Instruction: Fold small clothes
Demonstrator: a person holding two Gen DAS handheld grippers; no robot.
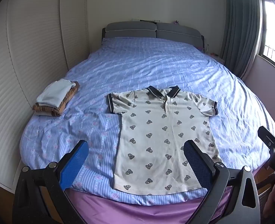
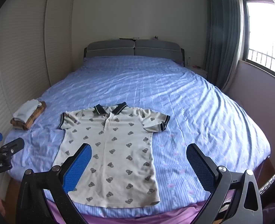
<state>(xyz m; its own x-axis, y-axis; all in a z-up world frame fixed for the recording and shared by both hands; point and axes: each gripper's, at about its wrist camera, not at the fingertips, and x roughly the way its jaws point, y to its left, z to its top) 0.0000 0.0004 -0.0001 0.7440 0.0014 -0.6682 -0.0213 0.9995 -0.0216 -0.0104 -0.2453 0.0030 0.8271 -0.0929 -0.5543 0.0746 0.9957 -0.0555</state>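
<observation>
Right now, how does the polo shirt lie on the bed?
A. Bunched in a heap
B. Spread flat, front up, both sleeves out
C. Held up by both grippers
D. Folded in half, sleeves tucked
B: the polo shirt lies flat on the bed, collar away from the cameras, both sleeves out; both grippers' jaws stand open, holding nothing.

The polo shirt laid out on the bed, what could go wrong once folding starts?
1. The polo shirt has its hem at the bed's near edge, so a tug could slide it off.
2. The blue sheet is wrinkled, and an open tool might pinch it along with the shirt.
3. The folded pile sits near the left edge and could be knocked off.
</observation>
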